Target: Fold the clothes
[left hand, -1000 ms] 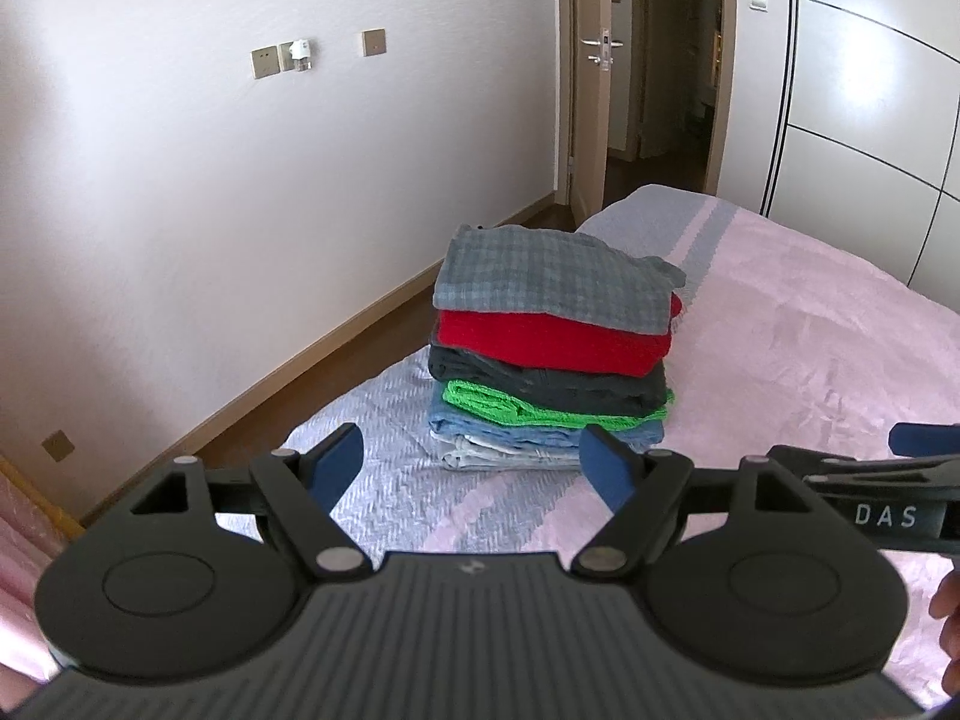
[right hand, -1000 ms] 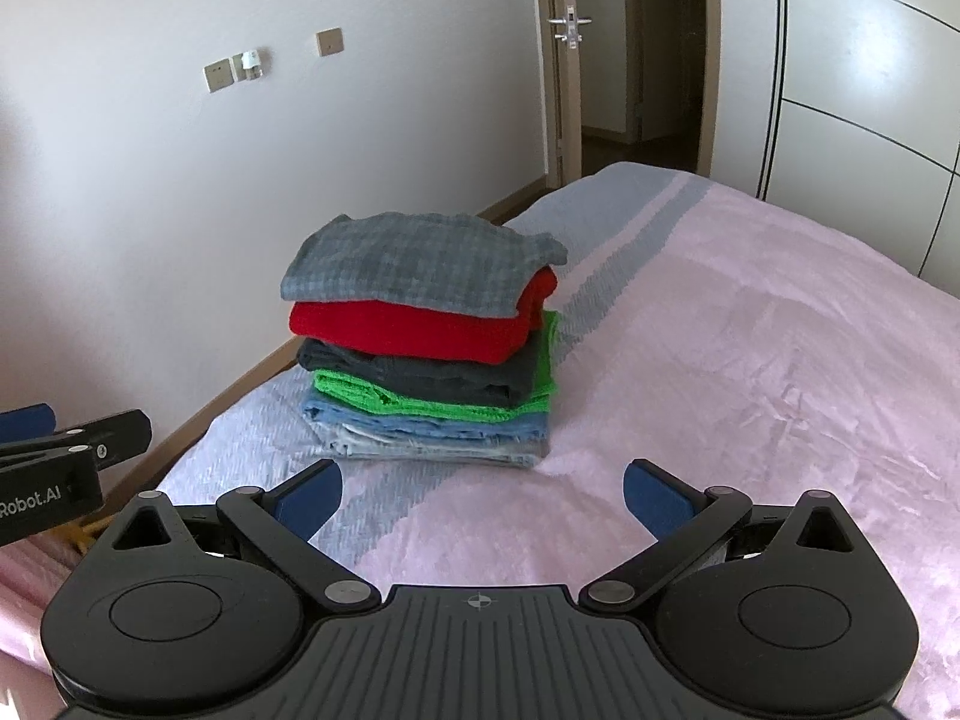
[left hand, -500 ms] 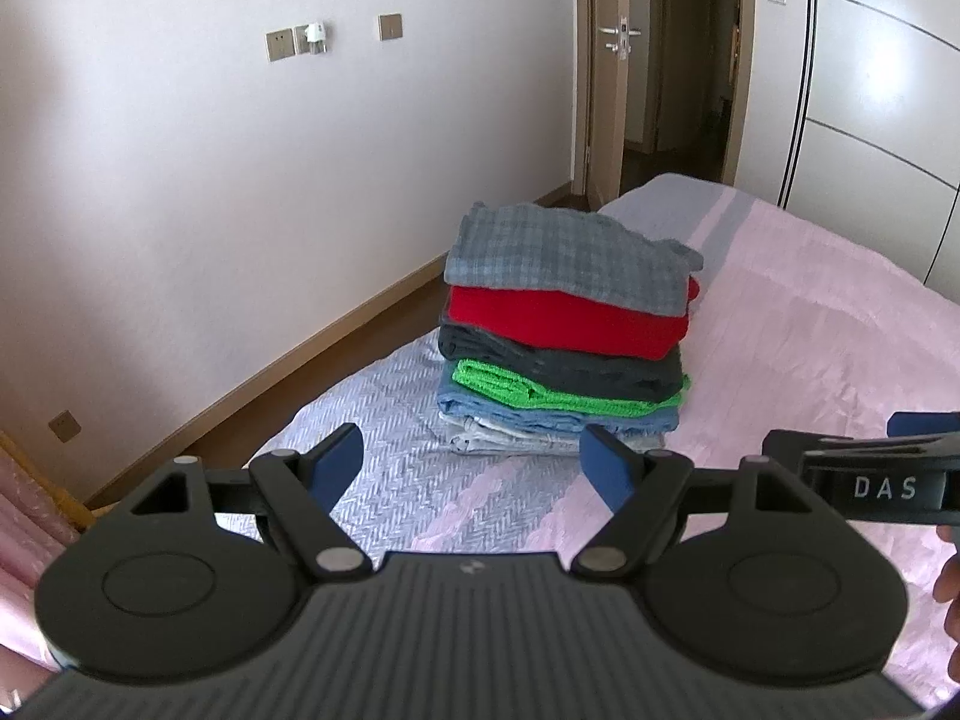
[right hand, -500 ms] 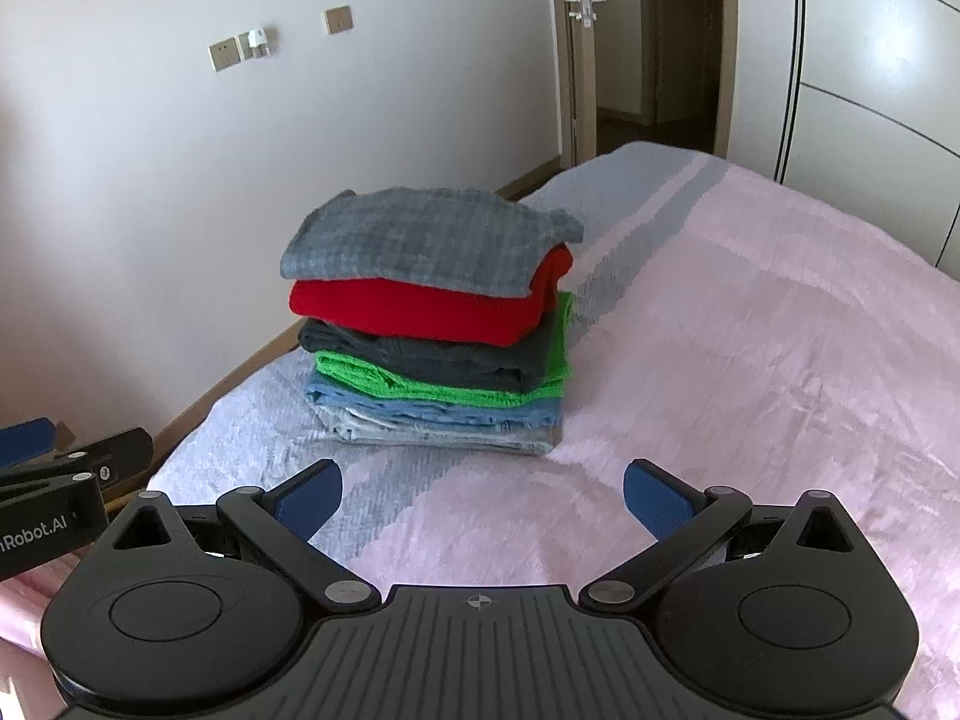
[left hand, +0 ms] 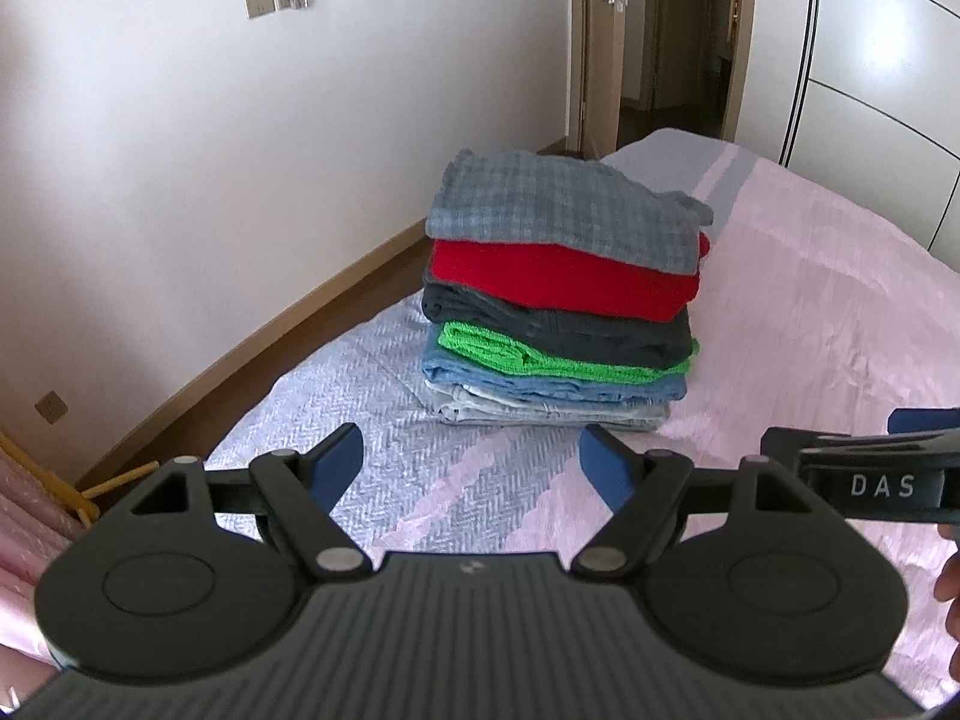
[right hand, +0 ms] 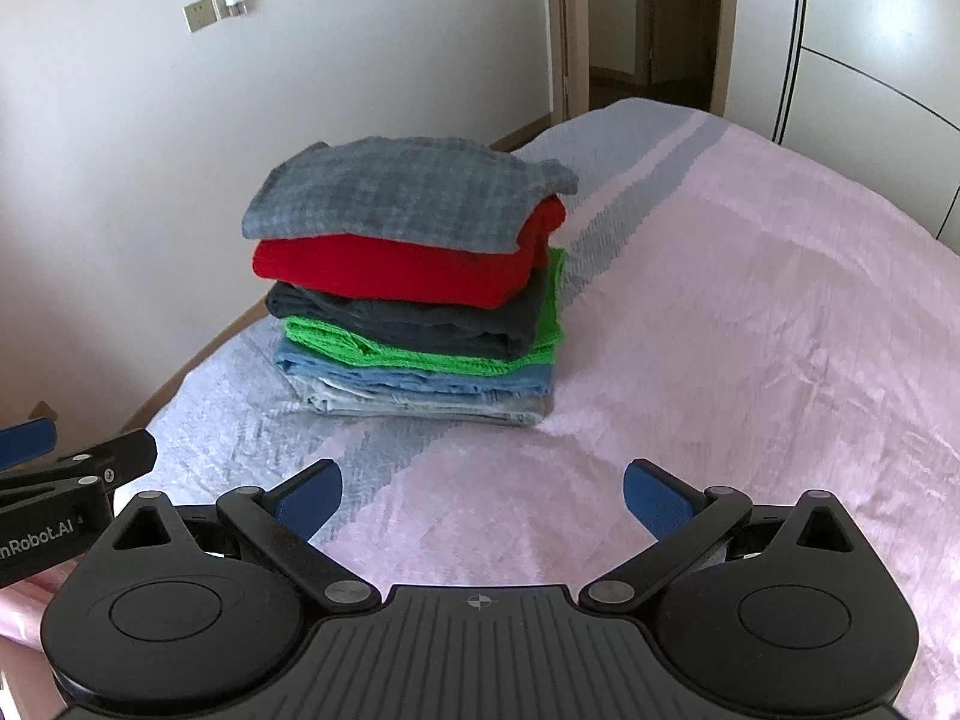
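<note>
A stack of folded clothes (left hand: 561, 300) sits on the pink bed (left hand: 840, 312). From the top it holds a grey checked piece (right hand: 408, 195), a red one (right hand: 396, 270), a dark grey one, a green one and light blue denim. My left gripper (left hand: 474, 459) is open and empty, a short way in front of the stack. My right gripper (right hand: 480, 495) is open and empty, also in front of the stack (right hand: 414, 300), to the right of the left one.
The bed's left edge drops to a wooden floor (left hand: 240, 372) along a white wall (left hand: 210, 150). An open door (left hand: 654, 42) and white wardrobe panels (left hand: 888, 90) stand behind. The bedspread (right hand: 750, 330) stretches out to the right of the stack.
Both grippers have moved closer to the stack, which looms larger and more central. Both stay open and empty. The stack itself has not moved.
</note>
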Tool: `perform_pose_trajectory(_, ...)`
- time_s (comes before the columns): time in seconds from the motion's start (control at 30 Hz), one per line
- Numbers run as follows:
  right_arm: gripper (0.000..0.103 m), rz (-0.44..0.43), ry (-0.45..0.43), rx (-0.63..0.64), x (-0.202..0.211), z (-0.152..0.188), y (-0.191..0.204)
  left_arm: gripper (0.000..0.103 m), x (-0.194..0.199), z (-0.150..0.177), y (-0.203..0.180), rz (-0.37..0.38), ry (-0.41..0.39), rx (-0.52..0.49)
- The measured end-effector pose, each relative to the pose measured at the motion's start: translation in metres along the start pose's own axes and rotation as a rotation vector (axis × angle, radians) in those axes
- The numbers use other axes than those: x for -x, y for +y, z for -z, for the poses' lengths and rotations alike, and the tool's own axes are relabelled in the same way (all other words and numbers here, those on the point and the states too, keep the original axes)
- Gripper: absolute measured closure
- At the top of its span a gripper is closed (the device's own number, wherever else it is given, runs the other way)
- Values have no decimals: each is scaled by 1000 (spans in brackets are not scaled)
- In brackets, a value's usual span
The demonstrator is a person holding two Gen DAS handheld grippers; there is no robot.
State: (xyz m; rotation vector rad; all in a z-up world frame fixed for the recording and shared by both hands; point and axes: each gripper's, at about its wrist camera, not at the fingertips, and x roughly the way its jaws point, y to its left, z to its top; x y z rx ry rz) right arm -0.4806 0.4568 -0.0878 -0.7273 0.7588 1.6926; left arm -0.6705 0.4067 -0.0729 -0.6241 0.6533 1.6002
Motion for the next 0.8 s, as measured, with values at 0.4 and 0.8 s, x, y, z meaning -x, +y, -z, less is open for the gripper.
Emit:
perform_pose_trajectory(0.4,1,3,19,20,-14,-7,-7,27,-17,-10,-10,-9,2,-4)
perform_pose_trajectory(0.8,1,-27,-1,12,-4,-6,-16,26,-3,-11,-23,-34,-44,-15)
